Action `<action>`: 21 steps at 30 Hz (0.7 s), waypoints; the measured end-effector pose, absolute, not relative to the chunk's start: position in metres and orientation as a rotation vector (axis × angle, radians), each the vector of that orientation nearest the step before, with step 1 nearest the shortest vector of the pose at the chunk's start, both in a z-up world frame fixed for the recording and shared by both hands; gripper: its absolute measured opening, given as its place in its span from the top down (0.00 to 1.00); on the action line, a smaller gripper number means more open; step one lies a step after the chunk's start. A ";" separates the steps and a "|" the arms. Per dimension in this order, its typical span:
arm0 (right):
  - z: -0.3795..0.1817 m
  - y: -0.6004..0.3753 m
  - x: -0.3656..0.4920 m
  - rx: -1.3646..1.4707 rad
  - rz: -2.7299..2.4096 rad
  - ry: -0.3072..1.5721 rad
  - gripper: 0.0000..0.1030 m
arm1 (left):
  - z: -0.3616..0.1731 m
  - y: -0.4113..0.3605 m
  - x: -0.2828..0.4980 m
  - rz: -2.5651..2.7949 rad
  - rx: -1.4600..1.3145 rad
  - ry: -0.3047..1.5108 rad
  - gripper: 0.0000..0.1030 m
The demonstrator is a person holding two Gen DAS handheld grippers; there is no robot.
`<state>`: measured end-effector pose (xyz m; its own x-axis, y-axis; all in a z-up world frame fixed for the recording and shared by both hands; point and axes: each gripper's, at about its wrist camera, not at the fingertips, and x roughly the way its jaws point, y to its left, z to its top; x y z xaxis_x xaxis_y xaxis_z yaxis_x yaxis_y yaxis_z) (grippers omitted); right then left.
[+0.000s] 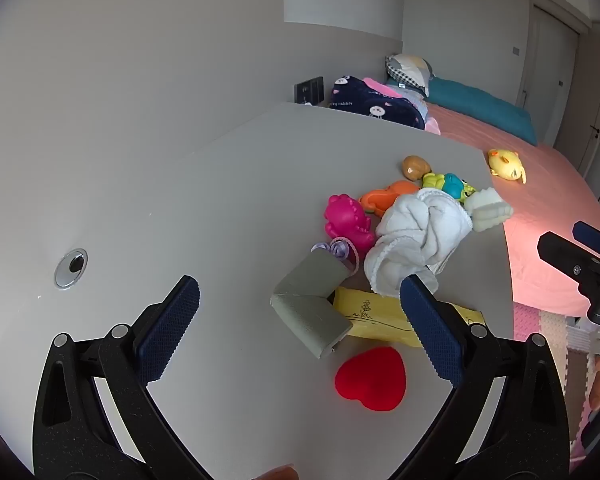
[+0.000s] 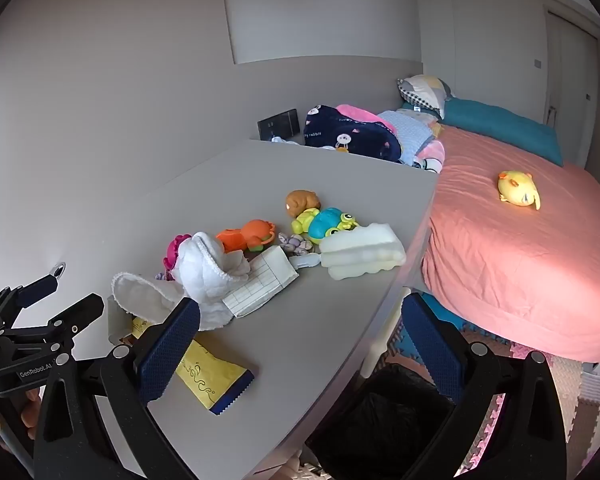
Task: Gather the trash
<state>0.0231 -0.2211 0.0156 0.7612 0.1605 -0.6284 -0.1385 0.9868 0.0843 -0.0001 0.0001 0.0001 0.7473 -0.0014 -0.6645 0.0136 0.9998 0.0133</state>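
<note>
Both tongs gape wide and hold nothing: the left gripper (image 1: 300,320) over the table (image 1: 220,200), the right gripper (image 2: 300,344) at its edge. The yellow wrapper (image 1: 374,318) lies at one o'clock from the left gripper, beside a grey foam piece (image 1: 308,308), and the bin (image 2: 380,420) stands at five o'clock from the right gripper.

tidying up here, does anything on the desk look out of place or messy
Yes: a crumpled white cloth lies heaped over the toys, a yellow wrapper lies loose at the desk's near edge, and a bent grey cardboard piece rests partly on it.
</note>
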 end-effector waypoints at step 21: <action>0.015 -0.223 0.022 0.033 0.161 0.691 0.02 | 0.000 -0.001 -0.003 -0.009 0.023 0.727 0.06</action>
